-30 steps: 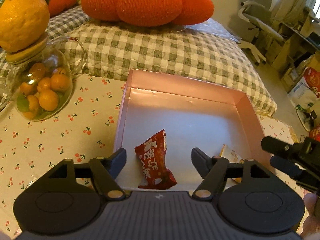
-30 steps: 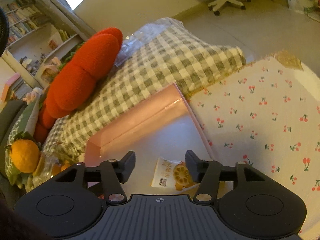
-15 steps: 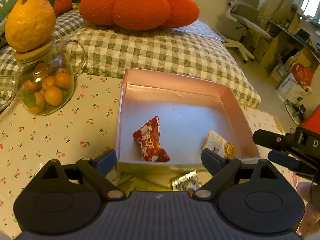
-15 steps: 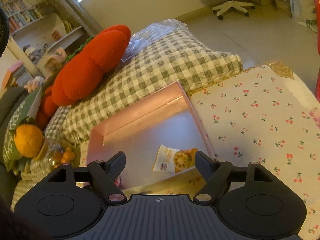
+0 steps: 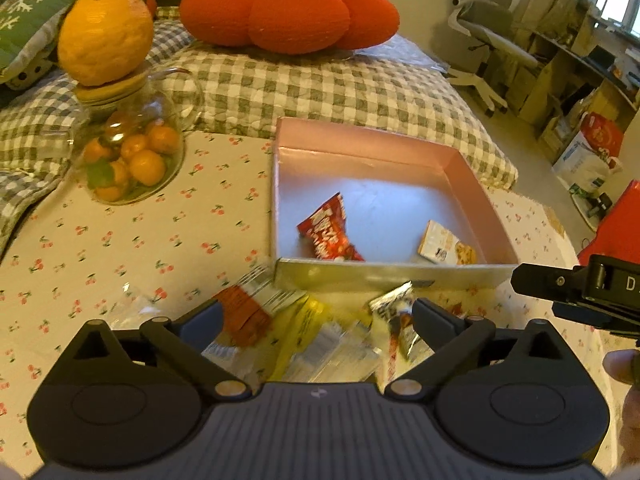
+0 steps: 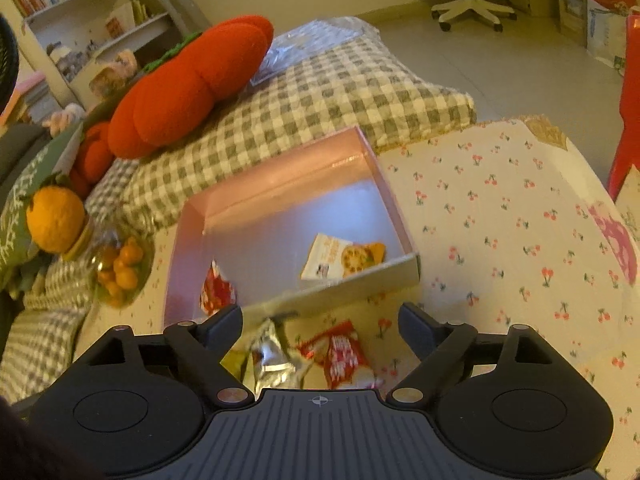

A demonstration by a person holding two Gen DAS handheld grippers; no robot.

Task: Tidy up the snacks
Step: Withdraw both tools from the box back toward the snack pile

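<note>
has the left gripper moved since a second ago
Yes. The left gripper has pulled back toward the person: a second ago its fingertips were over the pink box, and now they sit short of its near wall, above the loose snack packets.

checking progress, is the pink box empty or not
Not empty: the pink box holds a red snack packet and a white-and-orange packet.

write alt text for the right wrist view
The open right claw hovers over a silver foil packet and a red snack packet on the cherry-print tablecloth, before a shallow pink box holding two snack packets.
</note>
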